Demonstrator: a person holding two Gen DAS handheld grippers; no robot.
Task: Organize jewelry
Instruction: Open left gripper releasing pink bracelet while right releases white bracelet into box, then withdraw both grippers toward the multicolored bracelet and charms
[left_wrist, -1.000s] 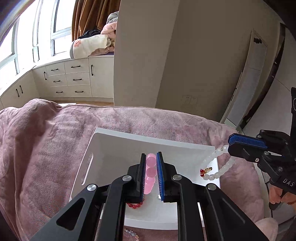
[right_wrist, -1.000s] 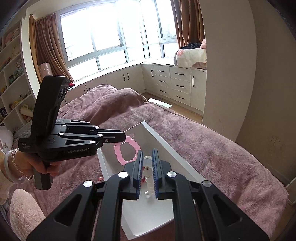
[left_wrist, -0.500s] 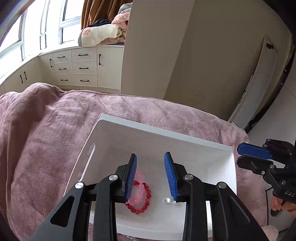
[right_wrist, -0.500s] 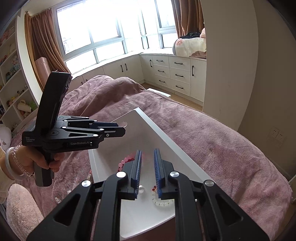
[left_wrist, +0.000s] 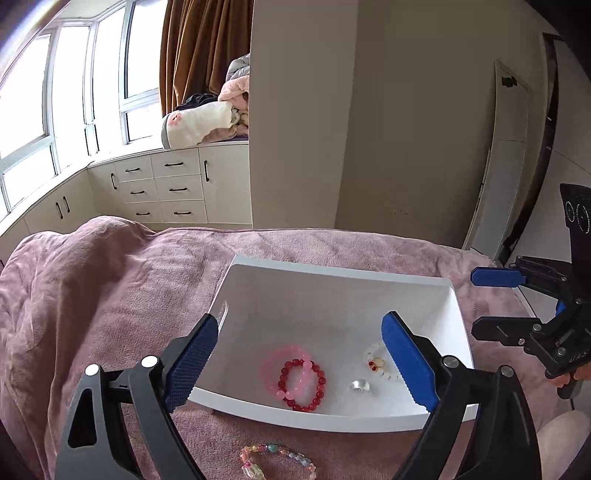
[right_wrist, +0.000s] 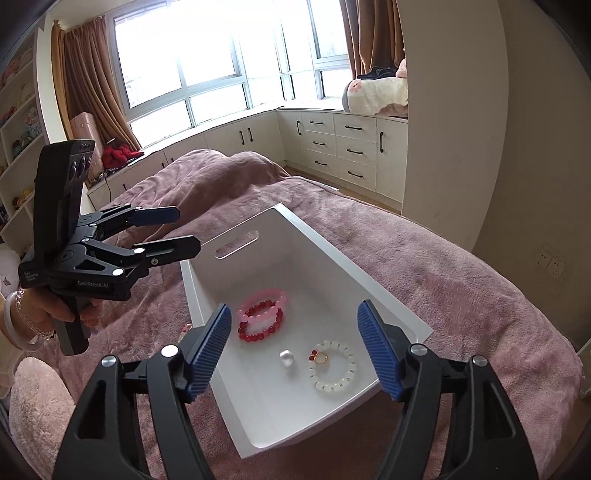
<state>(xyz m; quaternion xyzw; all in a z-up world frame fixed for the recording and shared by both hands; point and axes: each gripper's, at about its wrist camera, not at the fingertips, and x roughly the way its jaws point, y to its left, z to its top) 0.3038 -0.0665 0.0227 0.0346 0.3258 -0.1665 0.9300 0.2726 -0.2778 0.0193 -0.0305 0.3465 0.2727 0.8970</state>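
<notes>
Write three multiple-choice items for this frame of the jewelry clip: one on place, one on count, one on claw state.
1. Where does the pastel bead bracelet lie?
A. inside the white tray
B. on the pink blanket outside the tray
C. in the left claw

2. How many bead bracelets lie inside the white tray?
A. one
B. three
C. five

3. How do the two claws stand?
A. both open and empty
B. both shut on bracelets
C. left shut, right open

Answers: 1 B, it lies on the pink blanket in front of the tray's near wall. 2 B, the red bracelet, the pink bracelet and the white bracelet lie there. 3 A, the left claw and the right claw both have fingers spread wide with nothing between.
</notes>
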